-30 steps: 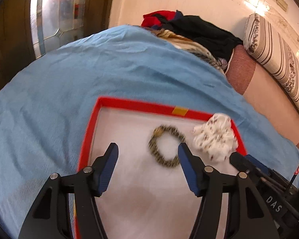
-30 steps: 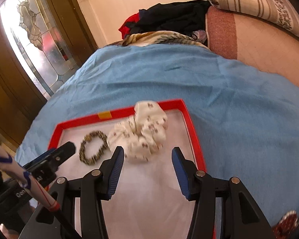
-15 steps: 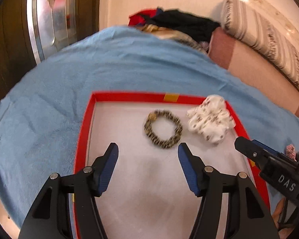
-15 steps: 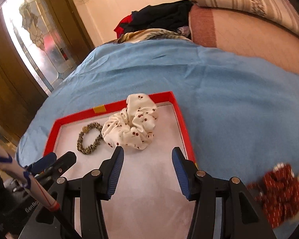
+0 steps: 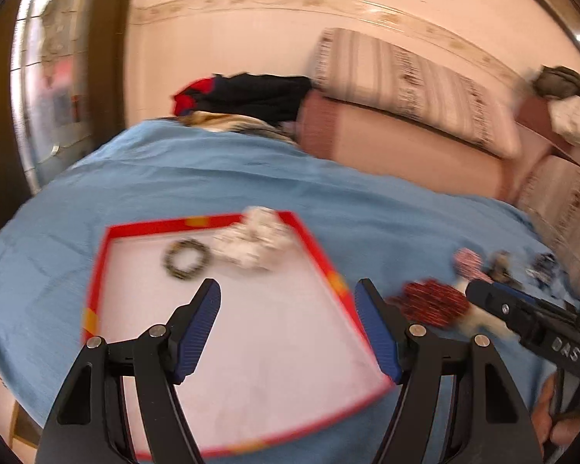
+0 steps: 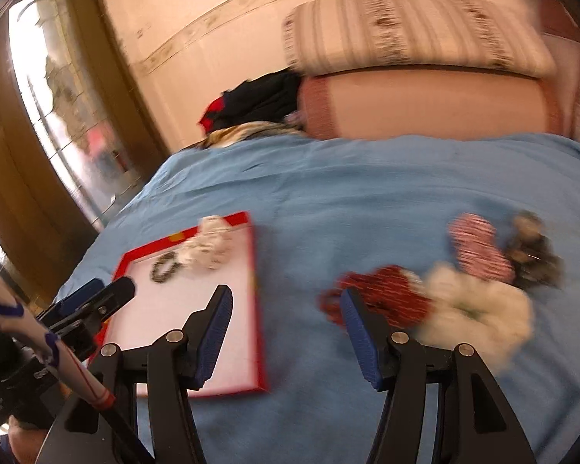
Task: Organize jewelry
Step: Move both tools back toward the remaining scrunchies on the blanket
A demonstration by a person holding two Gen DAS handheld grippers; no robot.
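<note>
A beaded bracelet (image 5: 185, 260) and white scrunchie (image 5: 253, 241) sit in the red-rimmed tray (image 5: 96, 270); several scrunchies (image 6: 479, 309) wait on the bed, both grippers (image 5: 286, 324) (image 6: 286, 328) spread, empty.

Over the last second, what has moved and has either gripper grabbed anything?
Both grippers swung right, away from the red tray. The right gripper now hangs open over the blue cloth, near the dark red scrunchie in the loose pile. The left gripper is open over the tray's right edge. Nothing was grabbed or released. The beaded bracelet and white scrunchie stayed in the tray.
</note>
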